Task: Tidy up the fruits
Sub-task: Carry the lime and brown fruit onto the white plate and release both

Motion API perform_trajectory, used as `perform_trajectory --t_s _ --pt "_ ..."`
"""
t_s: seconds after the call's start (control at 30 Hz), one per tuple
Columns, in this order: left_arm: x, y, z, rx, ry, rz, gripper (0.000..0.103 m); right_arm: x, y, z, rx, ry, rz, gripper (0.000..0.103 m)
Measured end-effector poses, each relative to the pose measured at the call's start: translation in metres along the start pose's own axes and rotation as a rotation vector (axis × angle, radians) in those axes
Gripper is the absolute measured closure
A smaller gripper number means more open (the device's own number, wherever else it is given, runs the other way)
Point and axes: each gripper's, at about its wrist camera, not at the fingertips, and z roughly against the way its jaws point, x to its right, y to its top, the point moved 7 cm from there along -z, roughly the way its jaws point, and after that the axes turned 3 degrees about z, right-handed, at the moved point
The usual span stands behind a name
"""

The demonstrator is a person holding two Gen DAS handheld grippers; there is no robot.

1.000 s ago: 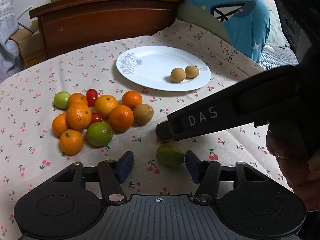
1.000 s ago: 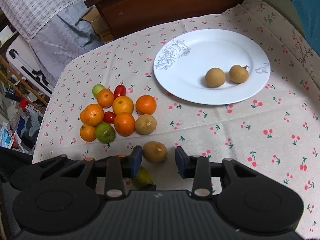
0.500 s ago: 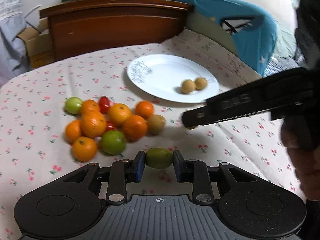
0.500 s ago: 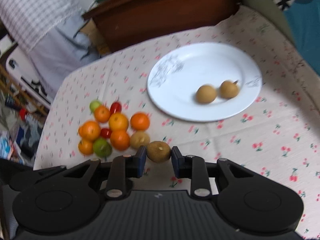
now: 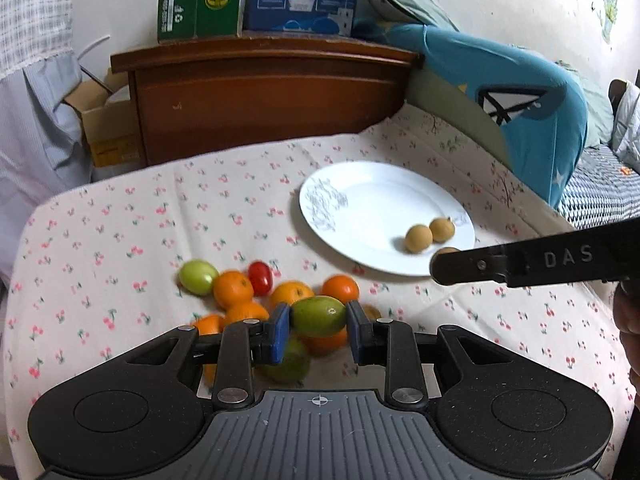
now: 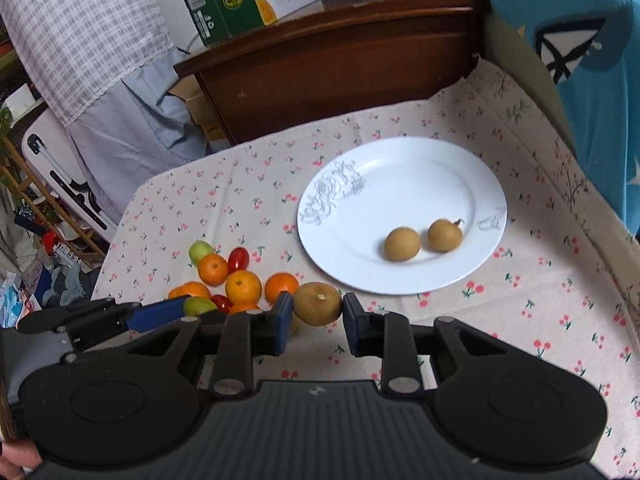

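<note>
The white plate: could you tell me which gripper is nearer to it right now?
Right. The right gripper, shut on a brown fruit, is at the plate edge; the left gripper, holding a green fruit, is over the fruit pile.

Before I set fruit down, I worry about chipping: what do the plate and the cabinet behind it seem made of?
The plate looks like glazed white ceramic: glossy, with a grey printed sketch; melamine cannot be excluded. The cabinet seems varnished reddish-brown wood, with a soft sheen and moulded edges.

Soft even light, fisheye warp, perhaps slight blur
</note>
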Motion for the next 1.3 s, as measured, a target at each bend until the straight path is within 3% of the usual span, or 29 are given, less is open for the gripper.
perform_trajectory --t_s 0.6,1.0,1.3 --pt "-0.006 0.047 -0.007 0.057 -0.049 -0.006 0.076 0.011 0.017 0.003 0.044 0.023 -0.055 0.076" --pt "0.0 0.07 -0.042 0.032 -0.084 -0.031 0.076 0.035 0.045 -0.01 0.083 -0.01 -0.1 0.076" --pt "0.009 0.073 -0.076 -0.016 -0.08 -0.057 0.076 0.065 0.059 -0.034 0.064 -0.06 -0.143 0.076"
